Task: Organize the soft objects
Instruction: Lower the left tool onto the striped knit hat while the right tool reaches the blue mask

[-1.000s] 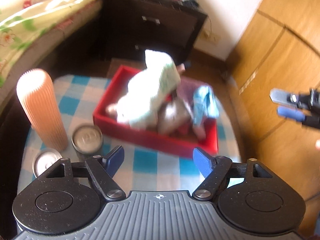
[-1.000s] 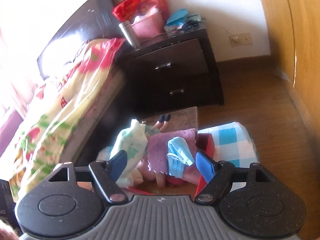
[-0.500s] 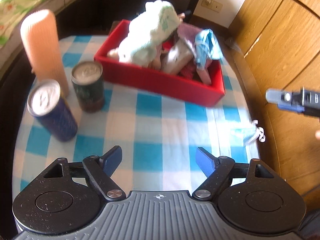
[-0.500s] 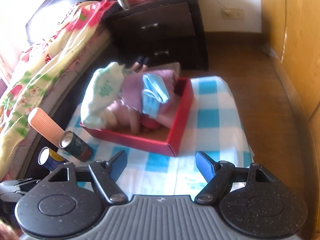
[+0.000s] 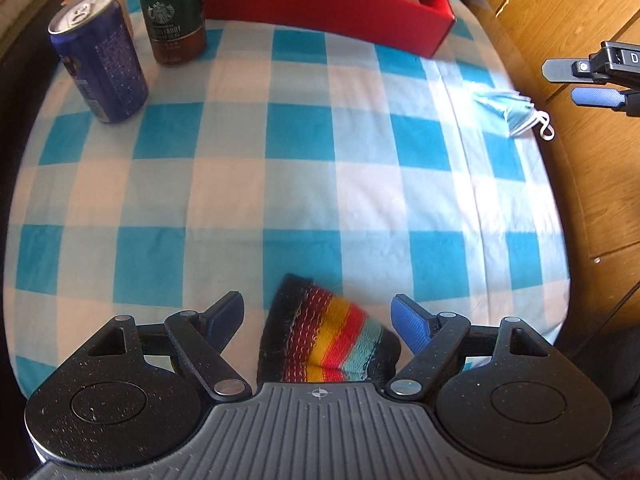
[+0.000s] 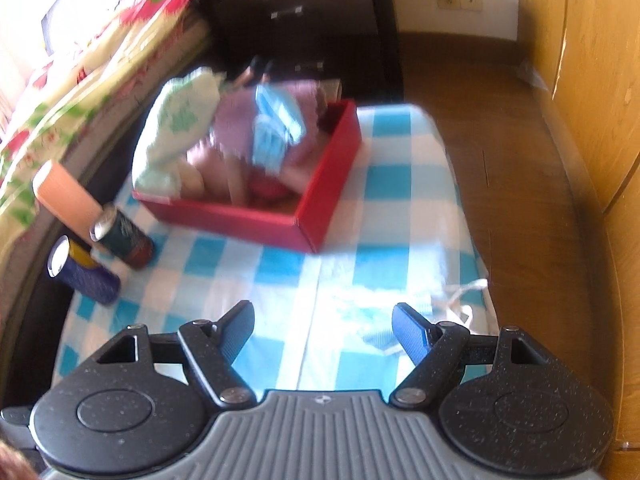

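Right now the left gripper [image 5: 318, 314] is open, and the striped sock [image 5: 328, 340] lies on the checked cloth [image 5: 224, 168] between its 2 fingers, its long axis slanting across the gap, so this hand is nearer. The right gripper [image 6: 323, 322] is also open, holding nothing; the blue face mask [image 5: 506, 110] lies just ahead of it at the cloth's right edge. The red box [image 6: 256, 220] at the far end already holds a heap of soft things.
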`<state>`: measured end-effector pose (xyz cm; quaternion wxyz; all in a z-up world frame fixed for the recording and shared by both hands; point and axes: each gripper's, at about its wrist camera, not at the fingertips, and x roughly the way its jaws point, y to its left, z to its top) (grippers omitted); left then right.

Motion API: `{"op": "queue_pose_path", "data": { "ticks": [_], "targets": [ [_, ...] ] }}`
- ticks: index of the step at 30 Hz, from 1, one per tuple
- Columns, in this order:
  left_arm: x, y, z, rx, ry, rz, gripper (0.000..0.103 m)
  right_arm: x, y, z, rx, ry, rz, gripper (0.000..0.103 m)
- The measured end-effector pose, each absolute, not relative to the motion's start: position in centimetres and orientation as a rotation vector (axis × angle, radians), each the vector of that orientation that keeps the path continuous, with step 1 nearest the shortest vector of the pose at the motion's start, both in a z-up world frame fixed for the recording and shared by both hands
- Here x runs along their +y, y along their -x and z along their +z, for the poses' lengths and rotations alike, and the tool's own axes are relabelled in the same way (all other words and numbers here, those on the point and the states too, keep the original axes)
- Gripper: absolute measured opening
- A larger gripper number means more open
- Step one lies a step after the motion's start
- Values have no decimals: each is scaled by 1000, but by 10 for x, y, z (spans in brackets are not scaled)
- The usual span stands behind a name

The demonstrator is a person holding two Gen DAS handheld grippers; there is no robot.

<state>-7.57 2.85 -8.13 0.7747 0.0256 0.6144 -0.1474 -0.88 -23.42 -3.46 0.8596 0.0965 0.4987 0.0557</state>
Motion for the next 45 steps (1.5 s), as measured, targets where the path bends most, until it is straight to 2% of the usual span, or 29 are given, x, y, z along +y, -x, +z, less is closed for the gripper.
{"op": "queue_pose_path", "data": {
  "ticks": [9, 27, 40, 42, 45],
  "targets": [
    [13, 84, -85, 1342, -86, -360, 80, -224, 26, -60, 1112, 68, 64, 54],
    [-2, 95, -113, 1398, -209, -308, 82, -238, -46, -103, 1188, 49, 21, 54],
    [-11, 96, -123, 1377, -309, -313, 80, -255, -58, -132, 1269, -77, -29, 54],
    [-11, 97, -122, 1373, -310, -316, 79, -250, -55, -132, 1275, -65, -17, 53],
    [-14, 101, -121, 1361, -315, -321, 75, -239, -51, -133, 1285, -38, 10, 46]
  ]
}}
